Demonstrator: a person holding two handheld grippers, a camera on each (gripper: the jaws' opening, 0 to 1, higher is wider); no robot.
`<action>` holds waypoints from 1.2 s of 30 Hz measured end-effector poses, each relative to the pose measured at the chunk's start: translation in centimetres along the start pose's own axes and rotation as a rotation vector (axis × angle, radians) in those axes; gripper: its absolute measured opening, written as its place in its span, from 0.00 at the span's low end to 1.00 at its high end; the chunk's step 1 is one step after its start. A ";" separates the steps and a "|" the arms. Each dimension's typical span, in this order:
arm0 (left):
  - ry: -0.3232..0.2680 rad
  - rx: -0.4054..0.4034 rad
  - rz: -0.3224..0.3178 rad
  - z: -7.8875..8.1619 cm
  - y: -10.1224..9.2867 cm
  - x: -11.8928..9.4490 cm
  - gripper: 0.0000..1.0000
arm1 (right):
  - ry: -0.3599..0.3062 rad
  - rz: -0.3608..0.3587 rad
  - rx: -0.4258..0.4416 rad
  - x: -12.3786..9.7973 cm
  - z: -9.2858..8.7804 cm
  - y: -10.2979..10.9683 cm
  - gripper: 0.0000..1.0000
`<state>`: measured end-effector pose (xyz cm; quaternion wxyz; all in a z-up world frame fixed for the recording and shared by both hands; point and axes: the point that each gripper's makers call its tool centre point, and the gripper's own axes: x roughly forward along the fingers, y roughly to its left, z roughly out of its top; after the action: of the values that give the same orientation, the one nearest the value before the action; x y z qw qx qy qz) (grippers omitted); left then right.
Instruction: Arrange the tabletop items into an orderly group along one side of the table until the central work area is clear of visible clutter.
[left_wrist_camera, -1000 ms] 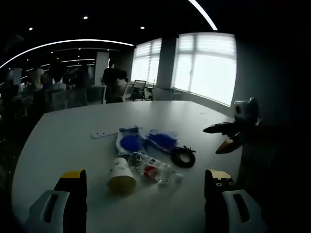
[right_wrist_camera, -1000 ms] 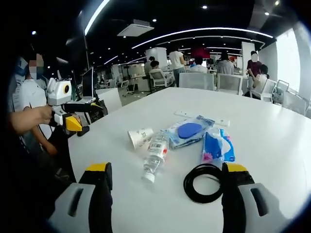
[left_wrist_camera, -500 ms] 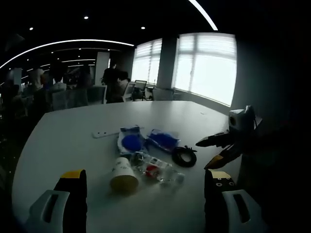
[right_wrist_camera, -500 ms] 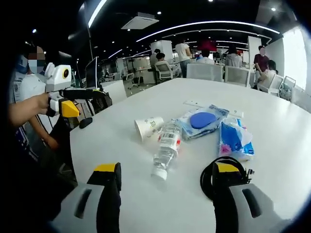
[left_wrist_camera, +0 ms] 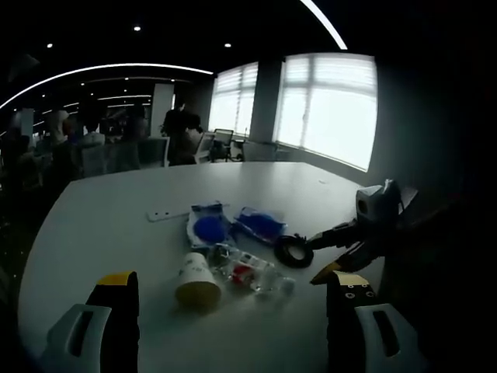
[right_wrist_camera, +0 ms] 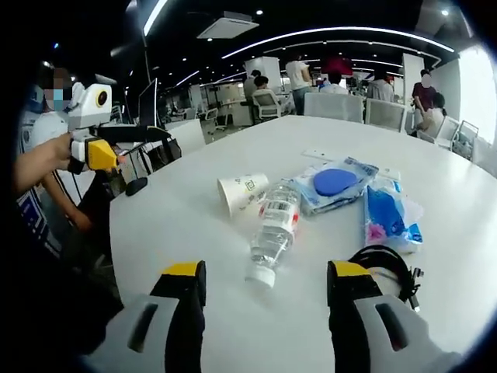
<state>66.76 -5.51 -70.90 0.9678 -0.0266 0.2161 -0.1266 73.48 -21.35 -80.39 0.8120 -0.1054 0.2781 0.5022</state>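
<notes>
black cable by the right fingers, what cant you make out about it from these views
- Black cable, right gripper view: its near side is hidden behind the right gripper finger, so contact cannot be told.
- Same cable, left gripper view: dim and small; its plug ends cannot be made out.
- Water bottle label: too small to read.

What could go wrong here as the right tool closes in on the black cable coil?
The right tool, jaws open, sits low beside the cable coil; it may pinch one loop, and the rest could drag into the blue tissue pack. The water bottle lies on its side between the jaws' line and could roll if nudged, bumping the paper cup.
</notes>
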 end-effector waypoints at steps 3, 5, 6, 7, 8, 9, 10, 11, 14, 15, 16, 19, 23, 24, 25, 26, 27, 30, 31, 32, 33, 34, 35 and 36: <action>0.000 0.001 -0.002 -0.1 0.0 0.0 1.00 | 0.009 0.004 -0.007 0.6 -0.2 0.2 0.54; 0.002 0.001 -0.004 -0.2 0.1 0.0 1.00 | 0.015 0.006 -0.013 1.1 -0.4 0.3 0.50; 0.001 0.002 -0.004 -0.2 0.1 0.0 1.00 | 0.019 0.002 -0.020 1.4 -0.5 0.3 0.48; 0.001 0.002 -0.004 -0.2 0.1 0.0 1.00 | 0.024 0.003 -0.020 1.5 -0.6 0.4 0.47; -0.002 0.001 -0.004 -0.1 0.2 -0.1 1.00 | 0.026 0.002 -0.020 1.7 -0.8 0.5 0.45; -0.003 -0.001 -0.003 -0.1 0.2 -0.1 1.00 | 0.032 0.004 -0.019 1.9 -0.9 0.5 0.44; -0.006 -0.001 -0.002 -0.1 0.2 -0.1 1.00 | 0.042 0.002 -0.022 2.2 -1.2 0.5 0.44; -0.005 0.000 -0.002 -0.1 0.2 -0.1 1.00 | 0.046 0.002 -0.024 2.4 -1.4 0.6 0.43; -0.008 0.001 -0.003 -0.1 0.2 -0.2 1.00 | 0.052 -0.009 -0.030 2.7 -1.8 0.7 0.37; -0.009 0.001 -0.002 0.0 0.2 -0.3 1.00 | 0.057 -0.013 -0.035 2.9 -1.9 0.7 0.36; -0.010 0.002 -0.001 0.0 0.2 -0.3 1.00 | 0.062 -0.013 -0.034 3.1 -2.1 0.8 0.36; -0.010 0.001 0.001 0.0 0.2 -0.4 1.00 | 0.076 -0.022 -0.038 3.6 -2.7 1.0 0.33; -0.010 0.001 0.001 -0.1 0.4 -0.5 0.99 | 0.070 -0.042 -0.040 3.8 -2.8 0.9 0.28; -0.012 0.000 0.000 -0.1 0.5 -0.5 0.99 | 0.069 -0.054 -0.040 4.0 -2.8 0.8 0.27; -0.012 -0.001 0.000 -0.2 0.5 -0.5 0.99 | 0.070 -0.057 -0.039 4.1 -2.8 0.8 0.25; -0.012 -0.002 -0.001 -0.2 0.5 -0.5 0.99 | 0.075 -0.063 -0.041 4.2 -2.9 0.8 0.25; -0.011 -0.001 -0.001 -0.2 0.5 -0.5 0.99 | 0.075 -0.066 -0.036 4.4 -2.9 0.9 0.25; -0.013 -0.002 -0.003 -0.3 0.6 -0.5 0.99 | 0.080 -0.085 -0.032 4.6 -3.0 0.8 0.24; -0.013 -0.003 -0.003 -0.3 0.6 -0.5 0.99 | 0.079 -0.089 -0.027 4.7 -3.0 0.8 0.23; -0.013 -0.003 -0.004 -0.2 0.6 -0.5 0.99 | 0.084 -0.085 -0.013 4.8 -3.1 0.9 0.22; -0.013 -0.003 -0.004 -0.2 0.5 -0.5 0.99 | 0.087 -0.089 -0.009 5.0 -3.3 0.8 0.22; -0.012 -0.003 -0.004 -0.2 0.5 -0.5 0.99 | 0.091 -0.089 -0.005 5.1 -3.5 0.9 0.21; -0.012 -0.003 -0.005 -0.3 0.6 -0.5 0.99 | 0.096 -0.092 -0.004 5.2 -3.6 0.9 0.20; -0.014 -0.003 -0.006 -0.2 0.6 -0.5 0.98 | 0.088 -0.105 0.001 5.3 -3.6 0.8 0.20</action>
<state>66.33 -4.83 -70.93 0.9688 -0.0295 0.2097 -0.1288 73.34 -18.61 -86.24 0.8244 -0.1413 0.3078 0.4536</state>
